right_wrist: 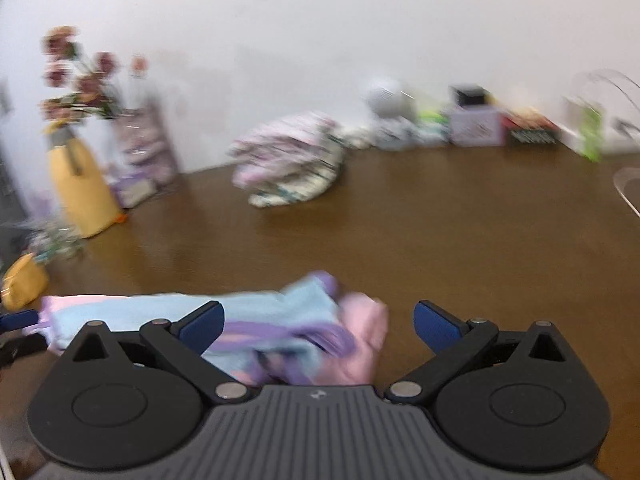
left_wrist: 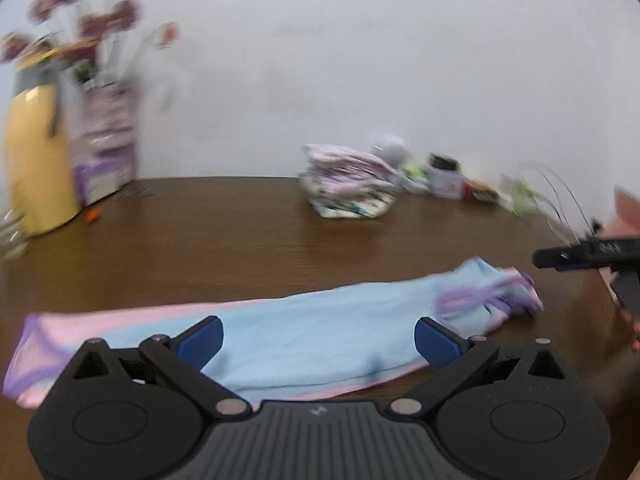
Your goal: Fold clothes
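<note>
Hovering with its fingers spread wide and holding nothing, the left claw [left_wrist: 318, 338] sits over the middle of a light blue and pink garment [left_wrist: 312, 332] lying flat along the near edge of the brown surface [left_wrist: 240, 240]. The right claw [right_wrist: 318, 326] is likewise spread and empty, above the garment's bunched, purple-trimmed end. A stack of folded clothes [left_wrist: 350, 184] rests near the far edge by the wall, with a yellow vase of flowers [left_wrist: 38, 152] toward the far left corner.
</note>
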A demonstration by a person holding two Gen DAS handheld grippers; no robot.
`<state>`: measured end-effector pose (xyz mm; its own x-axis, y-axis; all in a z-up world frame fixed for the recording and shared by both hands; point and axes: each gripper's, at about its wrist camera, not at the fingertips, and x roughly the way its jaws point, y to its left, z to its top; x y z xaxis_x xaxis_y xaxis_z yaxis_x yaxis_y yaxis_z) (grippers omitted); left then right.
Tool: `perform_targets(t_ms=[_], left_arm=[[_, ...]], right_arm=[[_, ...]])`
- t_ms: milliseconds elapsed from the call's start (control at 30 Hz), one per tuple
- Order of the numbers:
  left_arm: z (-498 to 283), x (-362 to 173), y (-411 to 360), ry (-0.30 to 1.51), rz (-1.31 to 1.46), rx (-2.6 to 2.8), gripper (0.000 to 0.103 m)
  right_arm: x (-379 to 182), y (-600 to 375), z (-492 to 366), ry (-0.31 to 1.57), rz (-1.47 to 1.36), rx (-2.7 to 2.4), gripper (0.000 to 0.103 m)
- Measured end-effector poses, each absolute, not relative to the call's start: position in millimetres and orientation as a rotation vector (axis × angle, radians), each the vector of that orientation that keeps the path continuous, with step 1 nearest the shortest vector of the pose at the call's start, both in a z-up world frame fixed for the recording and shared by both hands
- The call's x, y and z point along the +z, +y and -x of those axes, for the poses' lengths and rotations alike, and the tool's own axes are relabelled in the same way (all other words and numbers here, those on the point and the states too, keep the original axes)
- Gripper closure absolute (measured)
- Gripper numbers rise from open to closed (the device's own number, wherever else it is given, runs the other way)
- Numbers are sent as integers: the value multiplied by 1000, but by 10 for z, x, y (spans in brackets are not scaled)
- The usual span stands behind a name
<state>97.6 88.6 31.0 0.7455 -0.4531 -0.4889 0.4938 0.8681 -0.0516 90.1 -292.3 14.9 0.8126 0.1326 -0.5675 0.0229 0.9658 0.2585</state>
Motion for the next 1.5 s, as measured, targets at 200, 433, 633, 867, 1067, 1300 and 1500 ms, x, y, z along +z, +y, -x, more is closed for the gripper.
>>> perform_targets(t_ms=[200,433,633,867,1067,1300,1500], left_arm=[[-1222,308,303,534,-171,-611,29],[-1521,49,-267,623,-270,-720,88],[-1557,-90,-274,640,-266,-747,90],[-1598,-88,-179,657,-210,-766,89],[-1612,-84,-130,665,-179,-774,89],[-1606,22,-10,637,-133,-778,75],[-1575,100,259,600,-123,-738,71]], right_arm=[[-38,-3086,-847,659,-416,76,0],[-152,-2976,-958,659,-498,43,1],[-228,-2969,-1081,635,-529,16,2],[-241,-2950,-1186,640,-567,-6,46],[-305,-3014,-1204,665,-624,-3,88],[-147,-3008,-1188,605,-560,-15,93],[180,-2841,-1217,543,-299,-48,93]])
